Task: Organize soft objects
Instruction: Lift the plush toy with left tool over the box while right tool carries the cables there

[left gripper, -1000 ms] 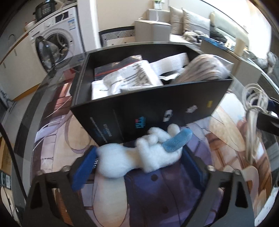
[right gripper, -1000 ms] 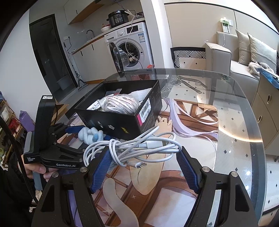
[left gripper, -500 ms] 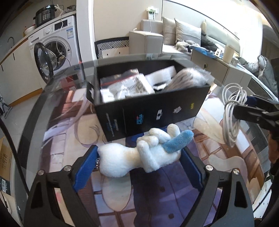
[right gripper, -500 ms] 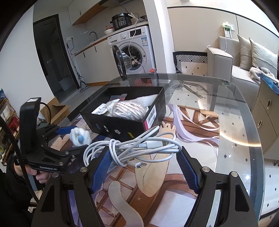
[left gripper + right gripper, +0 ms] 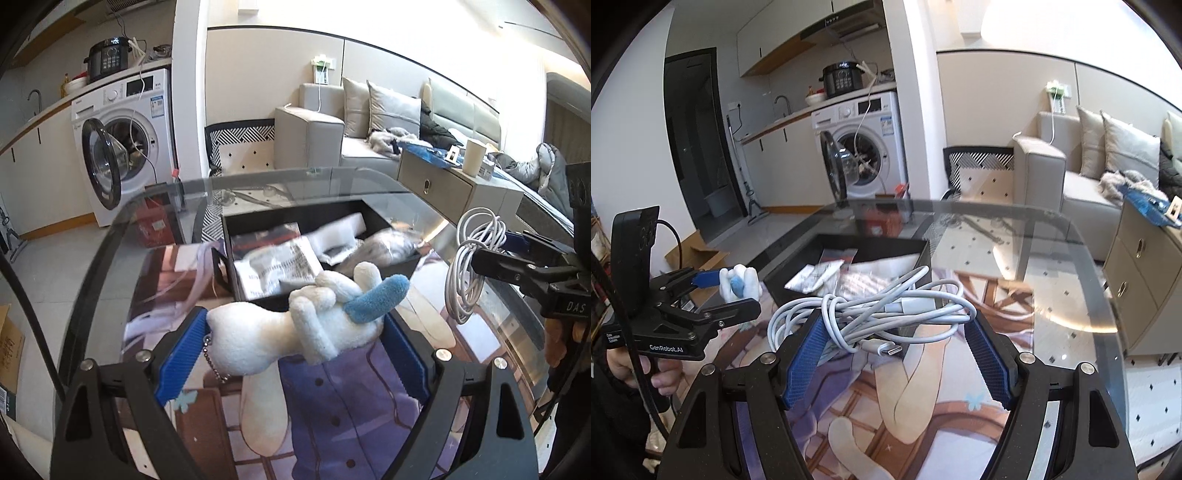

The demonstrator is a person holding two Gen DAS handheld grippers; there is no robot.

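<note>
1. the tabletop [image 5: 110, 266] is glass laid over a printed picture, and it carries the black box [image 5: 236, 273], which serves as the landmark here.
2. the black box [image 5: 790, 266] is open-topped and already holds bagged and wrapped soft items; that makes it, by my reading, the collecting place for this tidy-up.
3. the left hand-held gripper [image 5: 291, 343] is clamped on a white plush toy [image 5: 295, 332] with a blue part, holding it lengthwise between its blue pads. the toy hangs clear of the tabletop, just in front of the box's near wall and above its rim, likely so it can pass over the wall instead of bumping it.
4. the right hand-held gripper [image 5: 897, 350] is closed on a bundle of white cable [image 5: 879, 314], held across the jaws with loops spilling past the left pad. it sits in the air at the box's near right corner, also above the rim.
5. seen from the left wrist, the cable [image 5: 469, 266] dangles loosely to the right of the box, so a stray loop could catch the wall on the way in.
6. both items look ready to be carried over the box and let go; neither is inside it yet.
</note>
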